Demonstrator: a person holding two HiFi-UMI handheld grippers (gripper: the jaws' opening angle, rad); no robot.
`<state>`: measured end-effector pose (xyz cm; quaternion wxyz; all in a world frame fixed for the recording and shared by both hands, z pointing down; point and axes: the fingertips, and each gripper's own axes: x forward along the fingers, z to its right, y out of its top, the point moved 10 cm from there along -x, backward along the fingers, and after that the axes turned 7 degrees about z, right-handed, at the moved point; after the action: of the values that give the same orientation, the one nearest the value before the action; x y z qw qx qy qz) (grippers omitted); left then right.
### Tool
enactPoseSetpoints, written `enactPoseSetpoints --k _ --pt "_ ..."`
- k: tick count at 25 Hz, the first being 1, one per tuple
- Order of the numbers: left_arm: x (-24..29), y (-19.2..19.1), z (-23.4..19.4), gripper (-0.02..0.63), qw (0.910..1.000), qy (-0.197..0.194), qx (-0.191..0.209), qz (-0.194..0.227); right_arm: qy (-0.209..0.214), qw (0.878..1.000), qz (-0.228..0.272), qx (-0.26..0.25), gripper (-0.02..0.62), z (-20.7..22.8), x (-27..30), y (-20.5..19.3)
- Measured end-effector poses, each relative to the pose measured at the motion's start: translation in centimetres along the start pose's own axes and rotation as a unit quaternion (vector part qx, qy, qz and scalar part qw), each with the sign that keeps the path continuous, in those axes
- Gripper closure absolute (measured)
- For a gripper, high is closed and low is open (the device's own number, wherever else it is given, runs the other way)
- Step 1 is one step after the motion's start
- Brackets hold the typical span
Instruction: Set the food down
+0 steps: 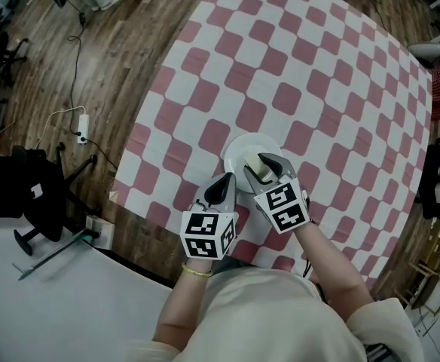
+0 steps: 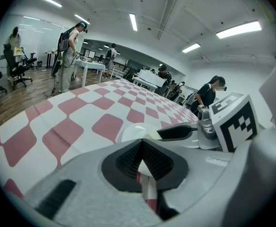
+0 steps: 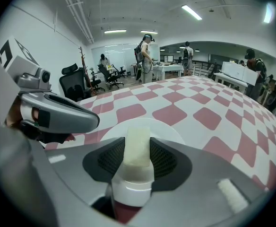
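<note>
Head view — right gripper (image 1: pixel 267 167), angled down, clamps food (image 3: pixel 137 145) over plate (image 1: pixel 239 151) | left gripper (image 1: pixel 224 186) closed, empty, alongside

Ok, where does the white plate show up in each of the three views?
Head view: white plate at lower centre, on the table's near part.
Left gripper view: centre, a pale disc just past the gripper's body.
Right gripper view: centre, behind the held food.
Shared landmark: the red-and-white checked cloth beneath it.
</note>
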<state>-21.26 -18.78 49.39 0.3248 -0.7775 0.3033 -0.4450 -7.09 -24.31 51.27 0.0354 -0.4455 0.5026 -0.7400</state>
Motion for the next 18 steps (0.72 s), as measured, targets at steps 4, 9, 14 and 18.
enactPoseSetpoints --k 4,9,14,18 --pt "-0.12 -0.07 0.11 0.606 1.0 0.0 -0.001 0.0 -0.001 1.0 0.0 0.002 0.423 -0.03 0.02 0.04" --pt "-0.34 -0.18 0.24 0.606 1.0 0.0 0.0 0.001 -0.004 1.0 0.002 0.001 0.423 -0.09 0.02 0.0" --pt "-0.69 -0.26 0.3 0.606 1.0 0.003 -0.001 0.002 -0.004 1.0 0.004 0.0 0.425 -0.26 -0.09 0.05" --pt "-0.94 -0.37 0.52 0.606 1.0 0.004 -0.001 0.004 -0.006 1.0 0.008 0.002 0.425 -0.23 -0.42 0.1"
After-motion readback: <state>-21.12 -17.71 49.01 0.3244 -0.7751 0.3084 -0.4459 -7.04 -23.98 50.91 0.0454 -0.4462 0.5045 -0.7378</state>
